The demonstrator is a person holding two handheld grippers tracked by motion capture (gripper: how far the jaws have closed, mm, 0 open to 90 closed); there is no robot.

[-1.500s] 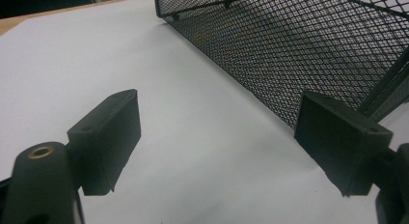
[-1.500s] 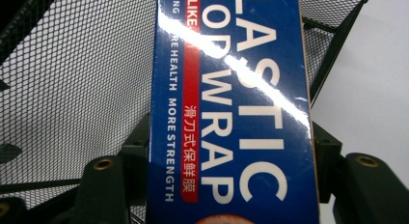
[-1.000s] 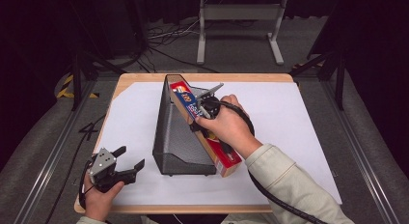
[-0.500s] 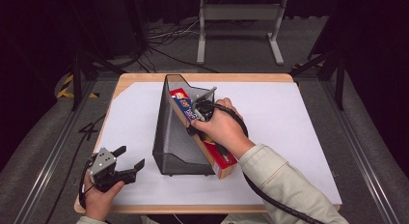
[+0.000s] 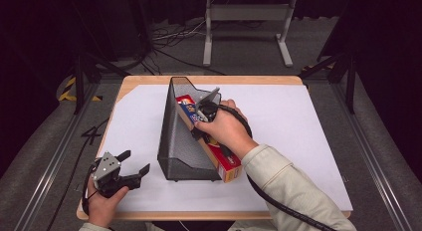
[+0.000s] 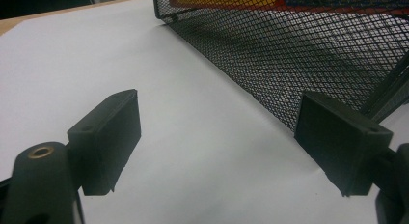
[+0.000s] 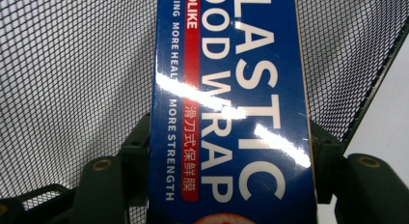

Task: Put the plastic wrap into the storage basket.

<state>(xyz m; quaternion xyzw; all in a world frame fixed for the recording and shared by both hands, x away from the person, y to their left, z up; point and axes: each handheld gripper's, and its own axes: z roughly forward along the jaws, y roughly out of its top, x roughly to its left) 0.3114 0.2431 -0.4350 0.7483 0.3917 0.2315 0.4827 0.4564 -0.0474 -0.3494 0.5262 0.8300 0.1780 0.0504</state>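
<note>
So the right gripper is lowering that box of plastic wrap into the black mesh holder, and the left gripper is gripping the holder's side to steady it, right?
Not quite. The left gripper grips nothing: in the left gripper view its jaws stand open over the white sheet, apart from the black mesh holder. The rest holds: the right gripper clamps the box of plastic wrap inside the holder.

The long blue-and-red plastic-wrap box (image 7: 231, 113) is cut off at twelve and six o'clock; its far end hides behind the black wire-mesh file holder's (image 5: 174, 136) wall; the right gripper's (image 5: 201, 122) jaws hide beneath the person's hand.
</note>
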